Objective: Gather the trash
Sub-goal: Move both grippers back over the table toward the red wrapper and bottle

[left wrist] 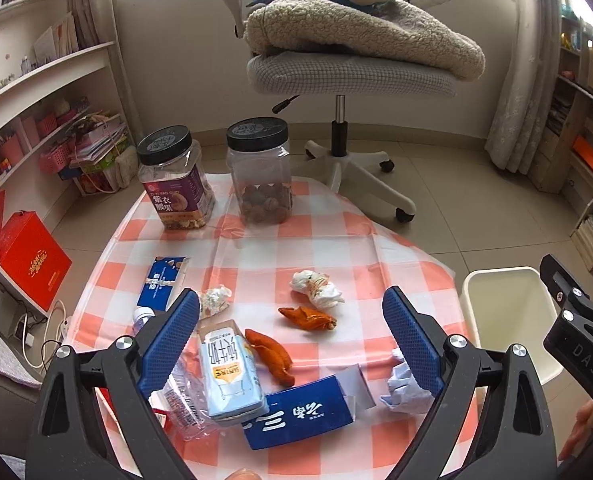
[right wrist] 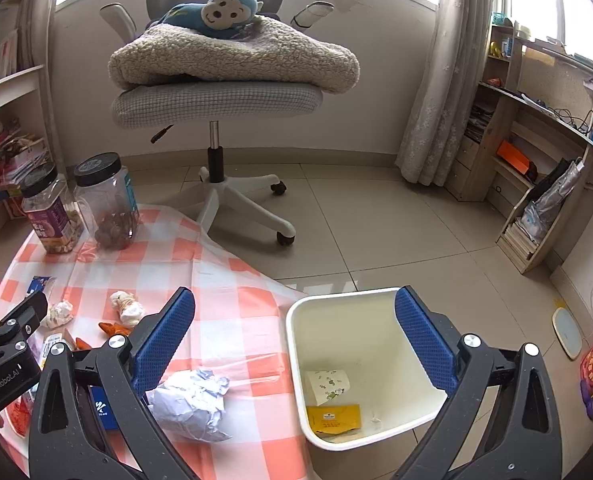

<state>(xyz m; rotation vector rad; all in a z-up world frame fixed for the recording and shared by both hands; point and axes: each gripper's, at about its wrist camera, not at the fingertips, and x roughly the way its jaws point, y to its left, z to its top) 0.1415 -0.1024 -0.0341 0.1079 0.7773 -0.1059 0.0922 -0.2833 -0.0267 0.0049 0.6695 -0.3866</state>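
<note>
Both grippers hover over a counter draped in a glossy orange-and-white checked plastic cloth [left wrist: 328, 240]. Left gripper [left wrist: 292, 344]: jaws spread wide, nothing between the blue textured pads. Right gripper [right wrist: 294, 344]: jaws equally wide, empty, framing the cream plastic waste bin [right wrist: 296, 344] that stands just off the cloth's right edge.

Trash on the cloth:
- Pale blue milk carton [left wrist: 230, 376], lying flat, long axis running away from the left camera, top end toward the jars; partly over a crushed clear plastic bottle [left wrist: 176, 392].
- Dark blue cardboard box [left wrist: 300, 414] with white lettering, flat, long axis across the left view, flap open on its right end.
- 2 orange peel pieces [left wrist: 272, 356], curled and leathery; the nearer one slants down to the right.
- Crumpled white paper ball [right wrist: 192, 404], sharp creases, close by the right gripper's left pad.
- Twisted white tissue wad [left wrist: 316, 290], a smaller wad [left wrist: 216, 300], and a blue snack wrapper [left wrist: 162, 282] pointing away.

In the bin: a yellow sachet [right wrist: 334, 418] and a floral paper cup [right wrist: 328, 386] lying on its side.

2 black-lidded clear plastic jars [left wrist: 260, 172] stand upright at the cloth's far edge.
</note>
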